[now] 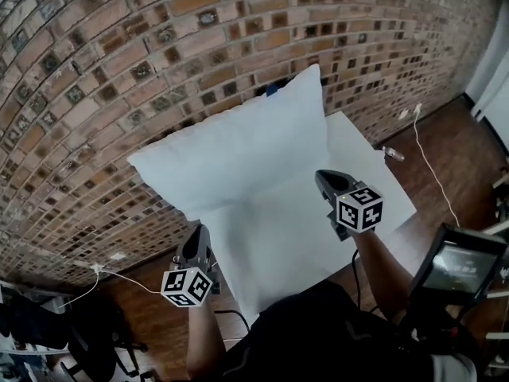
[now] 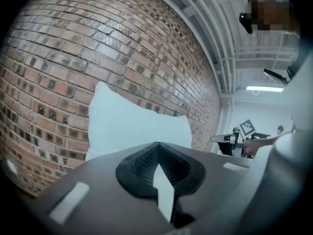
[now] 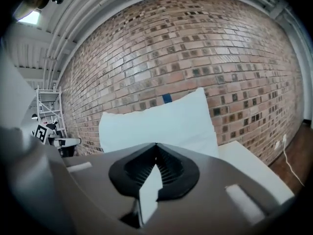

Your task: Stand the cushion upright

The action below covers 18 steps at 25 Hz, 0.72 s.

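Head view steeply down; both gripper views near, facing cushion (image 2: 132, 126) & brick wall (image 2: 73, 48)

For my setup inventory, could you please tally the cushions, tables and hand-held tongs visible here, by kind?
cushion: 1
table: 1
left tongs and right tongs: 2
Total: 4
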Motion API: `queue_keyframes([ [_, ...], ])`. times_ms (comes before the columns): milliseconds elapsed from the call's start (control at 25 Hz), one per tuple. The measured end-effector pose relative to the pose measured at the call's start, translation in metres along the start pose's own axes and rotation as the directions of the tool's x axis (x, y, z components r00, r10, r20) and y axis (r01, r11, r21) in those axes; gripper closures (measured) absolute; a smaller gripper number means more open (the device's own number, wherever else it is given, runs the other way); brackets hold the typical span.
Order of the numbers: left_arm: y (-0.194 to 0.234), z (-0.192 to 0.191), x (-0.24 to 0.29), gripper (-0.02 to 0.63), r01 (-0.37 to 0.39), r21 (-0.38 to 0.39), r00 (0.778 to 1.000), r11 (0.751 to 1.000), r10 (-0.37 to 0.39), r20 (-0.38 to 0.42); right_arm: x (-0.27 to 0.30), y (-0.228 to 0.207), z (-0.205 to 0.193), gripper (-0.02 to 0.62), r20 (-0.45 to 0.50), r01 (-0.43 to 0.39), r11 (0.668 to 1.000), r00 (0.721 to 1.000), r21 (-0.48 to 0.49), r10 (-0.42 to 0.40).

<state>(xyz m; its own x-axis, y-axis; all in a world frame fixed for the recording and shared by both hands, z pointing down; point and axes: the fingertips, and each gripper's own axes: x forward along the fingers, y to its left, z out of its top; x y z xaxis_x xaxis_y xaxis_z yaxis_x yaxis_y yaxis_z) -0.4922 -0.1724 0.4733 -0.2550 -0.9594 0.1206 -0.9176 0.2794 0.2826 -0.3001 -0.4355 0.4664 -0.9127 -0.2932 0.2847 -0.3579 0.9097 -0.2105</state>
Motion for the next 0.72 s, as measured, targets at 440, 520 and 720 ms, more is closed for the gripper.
queue_keyframes([
  [440, -0.051, -0.022, -0.033, 0.601, 0.172, 0.038, 0.985, 0.984, -0.171, -0.039, -0.047, 0.074, -0.016, 0.589, -0.048, -0.027, 0.998, 0.999, -0.057, 0.025],
  [520, -0.061, -0.025, -0.041, 0.601, 0.17, 0.046, 0.984, 0.984, -0.167, -0.054, -0.053, 0.081, -0.017, 0.589, -0.047, -0.043, 0.997, 0.998, -0.057, 0.04],
  [720, -0.084, -0.023, -0.055, 0.601, 0.151, 0.079, 0.988, 0.985, -0.147, -0.051, -0.066, 0.091, -0.013, 0.589, -0.02, -0.101, 0.991, 0.995, -0.083, 0.1],
])
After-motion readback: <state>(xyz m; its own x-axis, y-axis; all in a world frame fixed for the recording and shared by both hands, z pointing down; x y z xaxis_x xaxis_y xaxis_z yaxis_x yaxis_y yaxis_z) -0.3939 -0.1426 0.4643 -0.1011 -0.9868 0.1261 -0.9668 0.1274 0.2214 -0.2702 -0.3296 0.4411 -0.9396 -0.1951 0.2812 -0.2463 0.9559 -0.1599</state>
